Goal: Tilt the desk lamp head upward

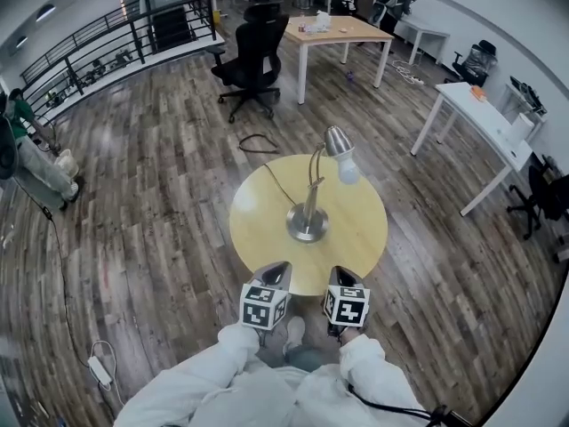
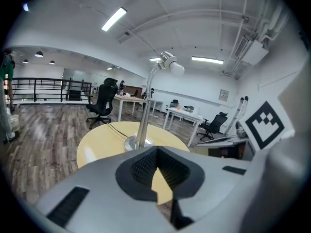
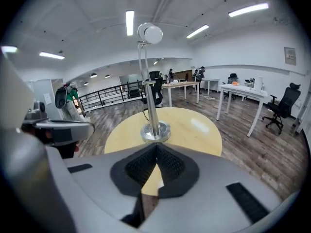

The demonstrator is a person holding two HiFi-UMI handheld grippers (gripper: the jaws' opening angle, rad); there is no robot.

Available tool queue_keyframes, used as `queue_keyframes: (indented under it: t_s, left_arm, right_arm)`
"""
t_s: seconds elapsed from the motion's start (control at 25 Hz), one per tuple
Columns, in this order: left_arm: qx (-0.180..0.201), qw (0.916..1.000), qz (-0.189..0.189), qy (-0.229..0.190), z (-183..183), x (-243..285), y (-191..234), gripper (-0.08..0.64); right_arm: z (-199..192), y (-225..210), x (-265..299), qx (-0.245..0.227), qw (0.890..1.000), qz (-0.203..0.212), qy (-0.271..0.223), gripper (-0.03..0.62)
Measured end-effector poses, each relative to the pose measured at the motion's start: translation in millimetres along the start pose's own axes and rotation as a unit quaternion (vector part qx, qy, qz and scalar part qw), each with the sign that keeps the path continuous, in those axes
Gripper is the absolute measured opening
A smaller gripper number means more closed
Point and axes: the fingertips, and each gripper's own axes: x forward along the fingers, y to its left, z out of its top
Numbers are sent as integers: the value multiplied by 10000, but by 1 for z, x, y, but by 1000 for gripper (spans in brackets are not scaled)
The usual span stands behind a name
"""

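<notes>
A silver desk lamp stands mid-table on the round yellow table (image 1: 369, 238), resting on its round base (image 1: 307, 225). Its curved stem rises to the lamp head (image 1: 337, 140), which droops to the right and down, showing a white bulb (image 1: 348, 172). A black cord (image 1: 276, 183) runs off the far edge. My left gripper (image 1: 276, 271) and right gripper (image 1: 343, 277) hover side by side at the table's near edge, both shut and holding nothing. The left gripper (image 2: 156, 150) view shows the lamp head (image 2: 170, 64) ahead and high. The right gripper (image 3: 156, 147) faces the base (image 3: 155, 130) and head (image 3: 149, 34).
A black office chair (image 1: 253, 56) and a wooden desk (image 1: 342, 32) stand beyond the table. A white desk (image 1: 484, 118) is at the right. A cable loop (image 1: 258, 143) and a power strip (image 1: 98, 369) lie on the wood floor. A person (image 1: 31, 154) is at far left by the railing.
</notes>
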Motion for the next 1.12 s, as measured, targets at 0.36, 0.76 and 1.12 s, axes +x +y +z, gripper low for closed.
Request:
queue_keyframes:
  t_s: [0.36, 0.76, 1.12]
  left_arm:
    - [-120, 9998, -159, -66, -51, -103, -38, -2]
    - [-178, 9996, -102, -203, -74, -156, -74, -2]
    - [-190, 9995, -90, -237, -75, -156, -102, -2]
  right_arm:
    - [-74, 26, -102, 473, 9987, -204, -45, 12]
    - [-91, 44, -162, 387, 9986, -122, -350, 12]
    - [-88, 44, -177, -53, 9991, 68, -407, 12]
